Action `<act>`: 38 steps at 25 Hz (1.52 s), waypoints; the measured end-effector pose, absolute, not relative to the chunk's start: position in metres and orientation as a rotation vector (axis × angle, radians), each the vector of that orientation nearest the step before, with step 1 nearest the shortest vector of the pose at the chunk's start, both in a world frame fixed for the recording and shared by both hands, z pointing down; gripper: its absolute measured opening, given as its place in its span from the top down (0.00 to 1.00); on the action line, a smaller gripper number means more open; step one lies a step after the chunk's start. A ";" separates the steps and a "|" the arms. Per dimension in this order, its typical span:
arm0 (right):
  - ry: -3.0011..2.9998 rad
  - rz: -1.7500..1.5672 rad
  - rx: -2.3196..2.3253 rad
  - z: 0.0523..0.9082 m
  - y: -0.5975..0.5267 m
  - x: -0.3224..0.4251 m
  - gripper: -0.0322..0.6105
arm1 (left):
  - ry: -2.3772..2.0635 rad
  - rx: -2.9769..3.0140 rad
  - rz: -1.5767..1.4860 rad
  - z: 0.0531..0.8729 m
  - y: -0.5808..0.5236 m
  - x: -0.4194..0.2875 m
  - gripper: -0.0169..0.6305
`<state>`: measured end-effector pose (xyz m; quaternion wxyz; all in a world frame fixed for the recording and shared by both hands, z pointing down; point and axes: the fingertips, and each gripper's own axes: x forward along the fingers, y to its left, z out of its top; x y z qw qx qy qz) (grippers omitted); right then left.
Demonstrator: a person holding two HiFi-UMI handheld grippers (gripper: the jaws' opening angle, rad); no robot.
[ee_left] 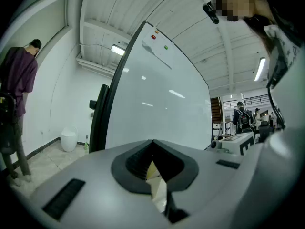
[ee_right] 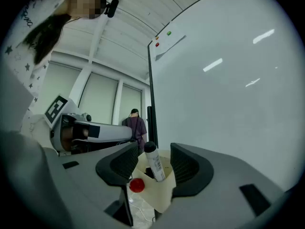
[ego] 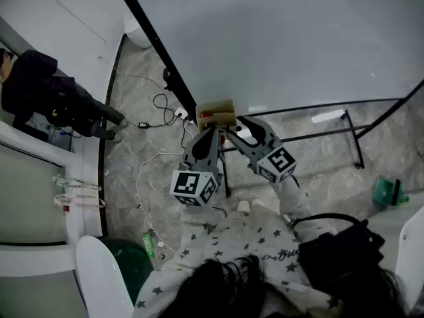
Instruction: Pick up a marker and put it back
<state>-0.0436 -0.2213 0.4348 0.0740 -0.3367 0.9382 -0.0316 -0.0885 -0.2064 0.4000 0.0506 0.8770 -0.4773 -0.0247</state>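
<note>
A small tan box (ego: 216, 114) sits against the lower edge of the whiteboard (ego: 278, 38). The right gripper view looks into the box: a white marker (ee_right: 155, 162) with a black cap stands in it, leaning toward 11 o'clock, and a red cap (ee_right: 137, 185) shows at its 7 o'clock. The head view shows only a trace of red in the box and no marker.

The right gripper (ego: 236, 126) has its fingers (ee_right: 183, 163) spread wide, one on each side of the marker, and neither touches it. The left gripper (ego: 211, 132) points at the box from 6 o'clock. In its own view its fingers (ee_left: 138, 161) meet at the tips, and a pale fold of the box shows in the hollow between them. I cannot tell whether they pinch it.

From the head view, at 10 o'clock a person in dark clothes (ego: 40, 91) stands on the marble floor. Cables (ego: 162, 105) trail at 11 o'clock and a green bottle (ego: 148, 244) lies at 7 o'clock. A black bag (ego: 338, 247) hangs at 4 o'clock. The left gripper view shows more people at 3 o'clock, past the whiteboard.
</note>
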 end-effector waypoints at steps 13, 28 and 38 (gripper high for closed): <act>2.912 0.028 -1.041 0.448 -0.225 -0.062 0.79 | -1.411 2.657 -0.073 0.419 -0.209 -0.089 0.97; 2.915 0.067 -1.067 0.430 -0.228 -0.061 0.82 | -1.398 2.654 -0.036 0.427 -0.212 -0.085 0.97; 2.923 0.011 -1.006 0.379 -0.226 -0.049 0.82 | -1.336 2.721 -0.071 0.391 -0.206 -0.077 0.97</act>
